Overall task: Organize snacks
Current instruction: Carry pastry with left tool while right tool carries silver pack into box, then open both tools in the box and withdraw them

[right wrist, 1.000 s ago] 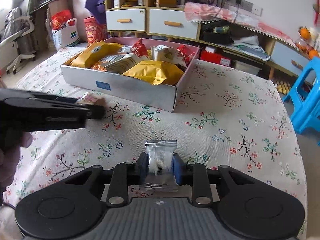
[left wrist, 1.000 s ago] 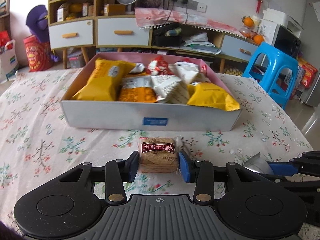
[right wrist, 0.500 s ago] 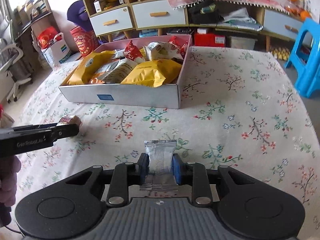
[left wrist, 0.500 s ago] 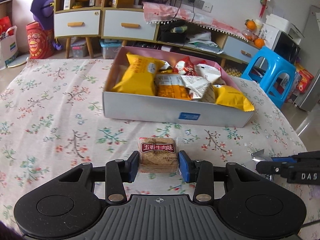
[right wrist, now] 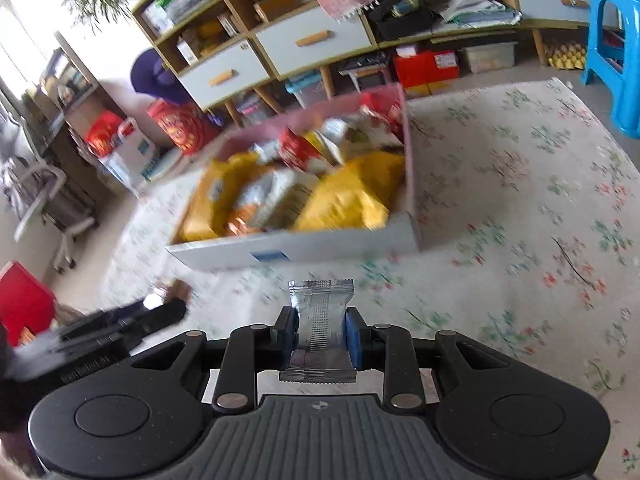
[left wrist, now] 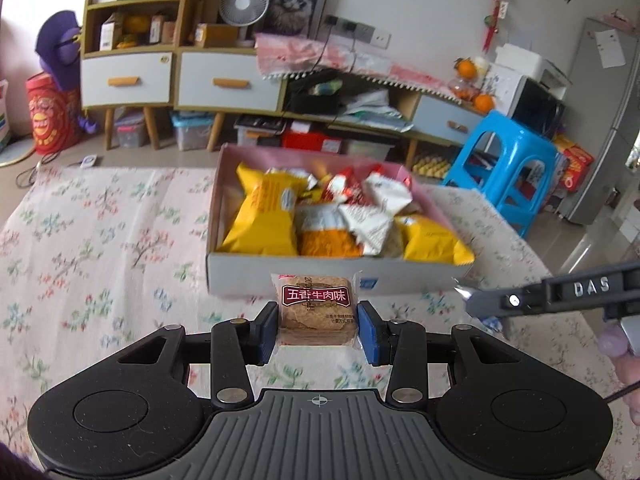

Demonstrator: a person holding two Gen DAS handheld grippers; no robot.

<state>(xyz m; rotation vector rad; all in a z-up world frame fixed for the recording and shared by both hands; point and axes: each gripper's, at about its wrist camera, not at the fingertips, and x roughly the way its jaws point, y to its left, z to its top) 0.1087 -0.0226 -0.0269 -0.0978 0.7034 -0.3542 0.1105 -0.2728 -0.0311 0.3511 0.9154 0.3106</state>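
- The left hand-held gripper (left wrist: 317,327) is clamped on a square brown biscuit pack (left wrist: 316,309) in clear wrap with a dark red label.
- The right hand-held gripper (right wrist: 322,334) pinches a crinkled silver foil sachet (right wrist: 321,320) with serrated ends.
- Both are above the floral-cloth counter (left wrist: 100,240), near a shallow cardboard box (left wrist: 240,276) of glossy yellow, orange and white snack bags.

Both wrist views angled down, near the table, sharing the snack box (left wrist: 332,276) (right wrist: 296,250)
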